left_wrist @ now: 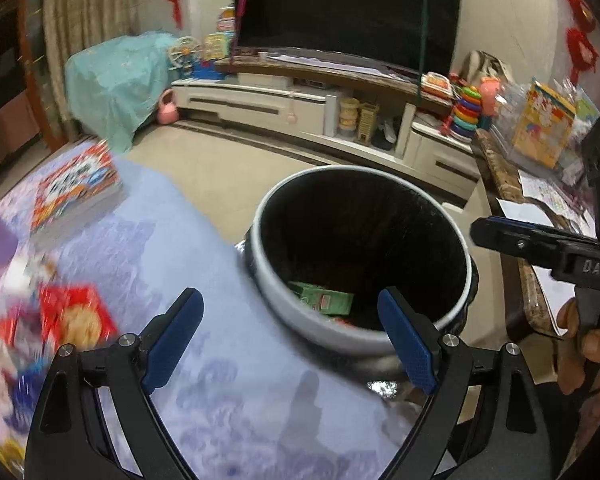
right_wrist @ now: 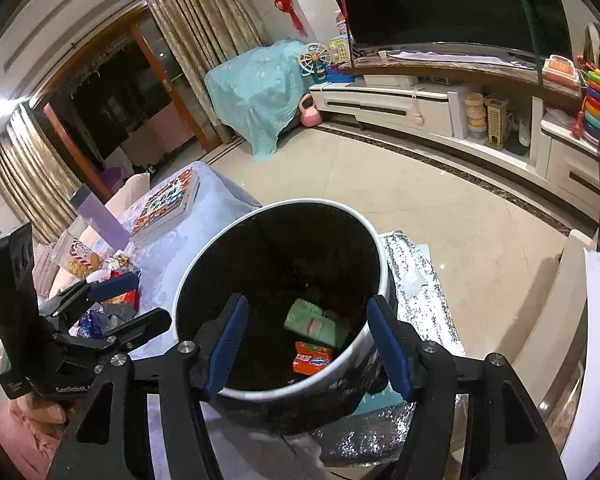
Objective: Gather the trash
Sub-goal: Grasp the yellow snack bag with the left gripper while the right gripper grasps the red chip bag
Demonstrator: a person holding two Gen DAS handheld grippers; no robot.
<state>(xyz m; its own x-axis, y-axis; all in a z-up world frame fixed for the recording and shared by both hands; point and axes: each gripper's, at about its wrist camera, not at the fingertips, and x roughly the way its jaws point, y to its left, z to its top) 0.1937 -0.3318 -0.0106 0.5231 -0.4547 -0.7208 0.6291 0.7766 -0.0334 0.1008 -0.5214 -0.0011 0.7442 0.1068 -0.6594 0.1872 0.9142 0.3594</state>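
Both the right tongs [right_wrist: 306, 344] and left tongs [left_wrist: 290, 340] gape wide and empty over the bin [right_wrist: 204, 264] holding a green carton [right_wrist: 314, 322] and orange packet [right_wrist: 312, 360].

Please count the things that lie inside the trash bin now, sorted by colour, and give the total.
Inside the trash bin:
Green carton: 1
Orange wrapper: 1
Total: 2
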